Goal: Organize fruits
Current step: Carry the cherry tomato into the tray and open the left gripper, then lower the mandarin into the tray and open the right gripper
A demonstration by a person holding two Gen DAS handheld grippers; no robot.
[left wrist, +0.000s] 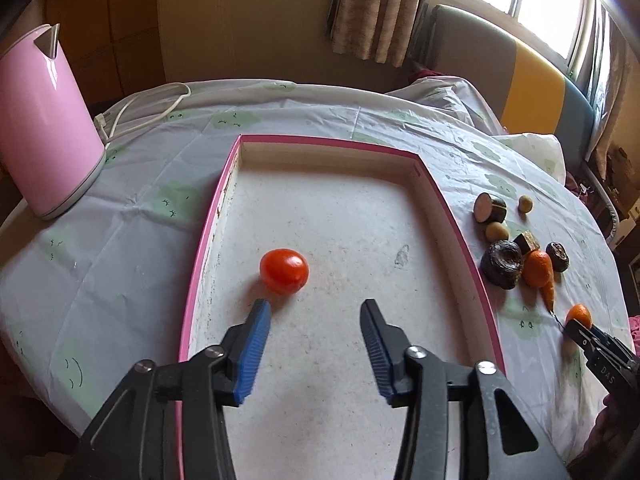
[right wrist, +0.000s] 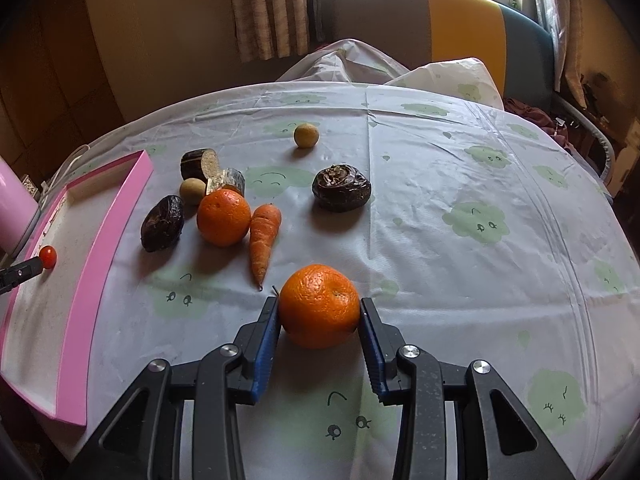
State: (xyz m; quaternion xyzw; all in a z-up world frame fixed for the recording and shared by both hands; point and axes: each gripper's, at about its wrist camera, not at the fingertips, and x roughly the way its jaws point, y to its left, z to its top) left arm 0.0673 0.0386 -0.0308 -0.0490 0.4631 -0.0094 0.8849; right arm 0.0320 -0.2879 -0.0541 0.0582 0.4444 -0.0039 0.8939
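Note:
A small red tomato (left wrist: pixel 284 271) lies inside the pink-rimmed tray (left wrist: pixel 452 216), near its left wall. My left gripper (left wrist: pixel 316 306) hangs open over the tray floor, its left fingertip just short of the tomato and nothing between the fingers. On the tablecloth to the right of the tray, my right gripper (right wrist: pixel 319 305) is shut on an orange (right wrist: pixel 316 292), with both blue pads against its sides. A second orange (right wrist: pixel 223 217) and a carrot (right wrist: pixel 262 236) lie just beyond it.
Two dark wrinkled fruits (right wrist: pixel 341 187) (right wrist: pixel 162 223), two small yellowish balls (right wrist: pixel 306 135) (right wrist: pixel 193 191) and cut dark pieces (right wrist: pixel 200 164) lie past the oranges. A pink kettle (left wrist: pixel 44 120) with its cord stands left of the tray. A sofa stands behind the round table.

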